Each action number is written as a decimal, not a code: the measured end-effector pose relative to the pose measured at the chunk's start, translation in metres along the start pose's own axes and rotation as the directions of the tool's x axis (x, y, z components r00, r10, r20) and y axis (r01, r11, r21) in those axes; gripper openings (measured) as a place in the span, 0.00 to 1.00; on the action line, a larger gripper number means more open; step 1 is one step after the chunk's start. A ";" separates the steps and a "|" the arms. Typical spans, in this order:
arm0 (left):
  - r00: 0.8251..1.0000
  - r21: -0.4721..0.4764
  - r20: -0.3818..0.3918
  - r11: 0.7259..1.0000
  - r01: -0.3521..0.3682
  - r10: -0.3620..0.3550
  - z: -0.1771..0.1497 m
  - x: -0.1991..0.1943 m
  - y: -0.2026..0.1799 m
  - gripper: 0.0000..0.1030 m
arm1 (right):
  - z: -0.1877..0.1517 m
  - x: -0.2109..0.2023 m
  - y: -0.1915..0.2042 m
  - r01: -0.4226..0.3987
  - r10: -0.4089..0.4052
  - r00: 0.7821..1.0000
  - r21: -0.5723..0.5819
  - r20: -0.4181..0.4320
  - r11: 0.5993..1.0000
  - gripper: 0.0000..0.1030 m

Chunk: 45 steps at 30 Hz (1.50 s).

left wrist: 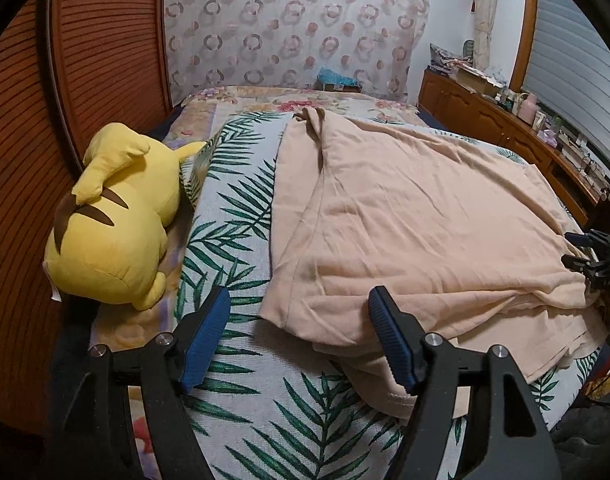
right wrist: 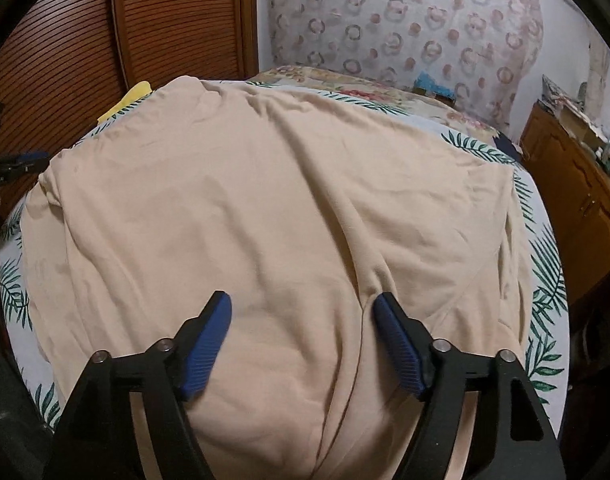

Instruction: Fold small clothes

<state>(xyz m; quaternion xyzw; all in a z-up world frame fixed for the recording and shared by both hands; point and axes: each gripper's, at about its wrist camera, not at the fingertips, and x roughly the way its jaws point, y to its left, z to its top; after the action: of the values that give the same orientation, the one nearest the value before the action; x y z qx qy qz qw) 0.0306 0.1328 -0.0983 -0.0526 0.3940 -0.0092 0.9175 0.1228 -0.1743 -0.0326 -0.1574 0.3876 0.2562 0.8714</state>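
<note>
Indoors, both the left gripper [left wrist: 299, 300] and right gripper [right wrist: 301, 306] gape empty over a leaf-print bed [left wrist: 241, 248] by louvred doors [left wrist: 105, 40].

Peach garment [right wrist: 241, 208]: soft matt cloth, creased. Wardrobe door [left wrist: 105, 52]: ribbed wood.

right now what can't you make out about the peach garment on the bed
- Peach garment: near hem runs off the bottom edge in the right wrist view, behind the right tool.
- Its type: folded layers hide sleeves and neckline in both views.
- Yellow plush toy: face turned away in the left wrist view.
- Dresser items: too small.
</note>
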 end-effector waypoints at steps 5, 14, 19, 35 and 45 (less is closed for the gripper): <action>0.999 -0.008 -0.036 1.000 0.010 -0.011 0.001 0.013 0.001 0.70 | 0.005 0.010 -0.002 -0.008 0.008 1.000 0.001 -0.007 1.000 0.82; 0.997 -0.004 -0.069 1.000 0.030 -0.030 0.005 0.026 -0.005 0.70 | 0.004 0.007 -0.003 -0.008 0.008 1.000 0.004 -0.003 1.000 0.82; 0.996 0.038 -0.068 0.997 0.061 -0.058 0.005 0.023 -0.016 0.19 | 0.004 0.007 -0.003 -0.009 0.009 1.000 0.003 -0.003 1.000 0.82; 0.952 0.133 0.190 0.967 0.218 -0.241 0.059 -0.043 -0.088 0.11 | 0.003 0.004 -0.002 -0.011 0.011 1.000 -0.001 -0.005 1.000 0.84; 0.917 0.211 0.216 0.933 0.292 -0.336 0.087 -0.044 -0.135 0.11 | 0.000 -0.010 -0.006 -0.001 0.001 1.000 0.013 0.002 1.000 0.84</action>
<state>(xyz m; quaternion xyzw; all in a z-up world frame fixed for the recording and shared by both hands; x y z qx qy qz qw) 0.0669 0.0093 0.0069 -0.0357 0.2602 -0.1846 0.9471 0.1205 -0.1826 -0.0250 -0.1513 0.3884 0.2544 0.8727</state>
